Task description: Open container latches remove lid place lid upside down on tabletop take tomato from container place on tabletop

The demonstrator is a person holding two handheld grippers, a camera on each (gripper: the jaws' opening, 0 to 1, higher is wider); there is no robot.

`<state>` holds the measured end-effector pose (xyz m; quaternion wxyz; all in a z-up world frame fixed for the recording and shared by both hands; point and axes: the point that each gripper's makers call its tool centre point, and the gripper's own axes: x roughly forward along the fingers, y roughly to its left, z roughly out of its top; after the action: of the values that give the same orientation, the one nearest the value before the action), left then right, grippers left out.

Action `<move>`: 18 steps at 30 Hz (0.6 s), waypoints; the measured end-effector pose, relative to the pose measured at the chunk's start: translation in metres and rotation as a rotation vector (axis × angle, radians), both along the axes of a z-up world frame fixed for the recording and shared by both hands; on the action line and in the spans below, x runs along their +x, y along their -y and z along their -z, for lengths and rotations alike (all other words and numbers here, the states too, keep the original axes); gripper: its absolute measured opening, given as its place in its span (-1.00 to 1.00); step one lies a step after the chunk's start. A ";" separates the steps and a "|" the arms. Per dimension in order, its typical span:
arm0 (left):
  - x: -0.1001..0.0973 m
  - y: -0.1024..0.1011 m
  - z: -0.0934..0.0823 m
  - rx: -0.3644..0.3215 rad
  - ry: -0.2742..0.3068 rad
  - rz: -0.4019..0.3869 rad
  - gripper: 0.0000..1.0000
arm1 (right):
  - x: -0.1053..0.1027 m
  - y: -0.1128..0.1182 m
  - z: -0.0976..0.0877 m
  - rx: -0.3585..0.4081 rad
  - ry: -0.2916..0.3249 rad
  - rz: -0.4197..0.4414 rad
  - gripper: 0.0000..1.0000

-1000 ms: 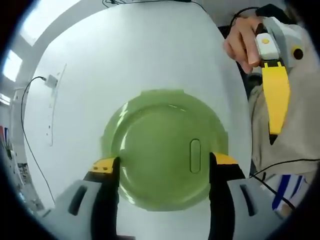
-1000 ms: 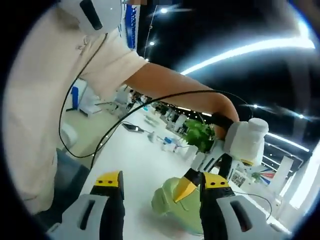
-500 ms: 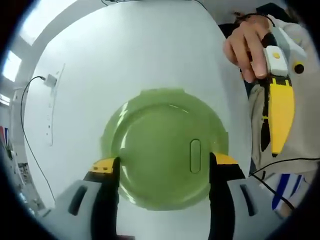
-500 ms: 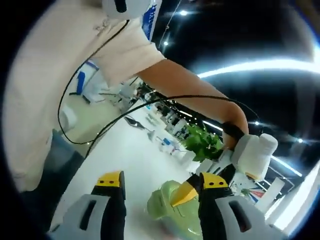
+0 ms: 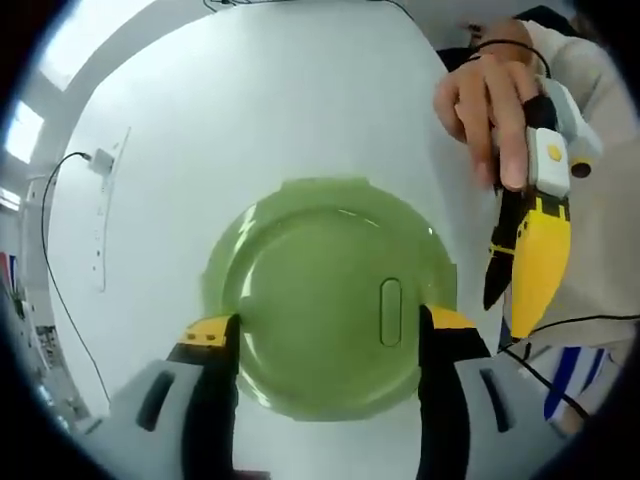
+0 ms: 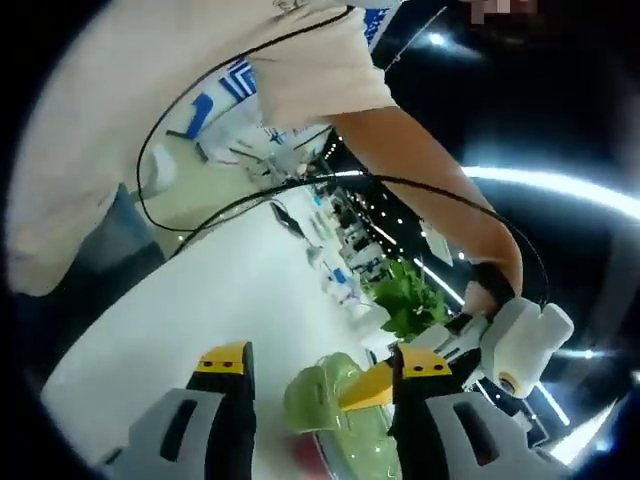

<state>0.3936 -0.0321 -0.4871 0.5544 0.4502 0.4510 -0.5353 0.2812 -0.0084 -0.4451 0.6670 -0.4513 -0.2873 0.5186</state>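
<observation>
a smooth white tabletop (image 5: 250,110) carries a round pale-green plastic container (image 5: 330,295) with its lid on, seen from above in the left gripper view. a thin black cable (image 5: 48,250) runs along the tabletop's edge up to a small white plug-like piece (image 5: 103,160). in the right gripper view the green container (image 6: 325,400) sits on the same white surface (image 6: 200,320).

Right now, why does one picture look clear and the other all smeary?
Left gripper view: bright and sharp, a small glare streak on the green lid, the white tabletop washed out. Right gripper view: tilted and blurred, ceiling lights stretched into streaks, the container soft.
</observation>
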 end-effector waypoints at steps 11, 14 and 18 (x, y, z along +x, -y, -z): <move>0.000 0.000 0.000 0.000 0.000 0.004 0.32 | 0.020 0.013 0.016 -0.016 0.113 0.011 -0.18; -0.001 -0.001 0.000 -0.006 0.000 0.003 0.32 | 0.020 0.011 0.020 -0.033 0.160 0.001 -0.21; 0.000 -0.001 0.000 -0.018 0.001 0.000 0.32 | 0.023 0.009 0.025 -0.049 0.229 -0.010 -0.23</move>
<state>0.3931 -0.0312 -0.4874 0.5588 0.4453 0.4459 -0.5391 0.3047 -0.0177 -0.4703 0.6159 -0.5225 -0.3510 0.4738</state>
